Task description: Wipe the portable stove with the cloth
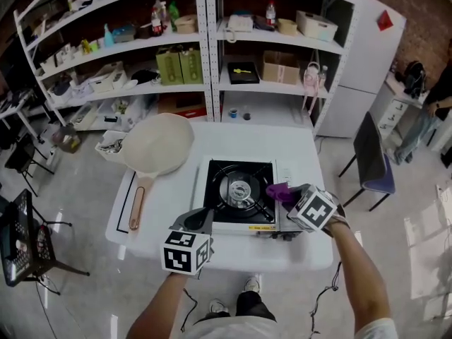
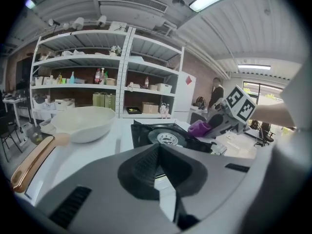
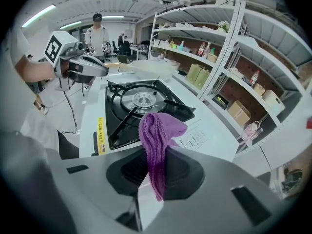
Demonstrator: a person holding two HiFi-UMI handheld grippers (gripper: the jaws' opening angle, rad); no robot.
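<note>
White table (image 1: 300,154), stove (image 1: 240,191), white shelving (image 1: 209,48), glossy floor (image 1: 78,295)

White shelving (image 1: 205,55) lines a brick wall (image 1: 424,13) behind the white table (image 1: 296,154) on a glossy grey floor (image 1: 106,295).

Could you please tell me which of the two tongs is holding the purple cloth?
The right tongs, which are shut on the purple cloth; the left tongs are shut with nothing between them.
</note>
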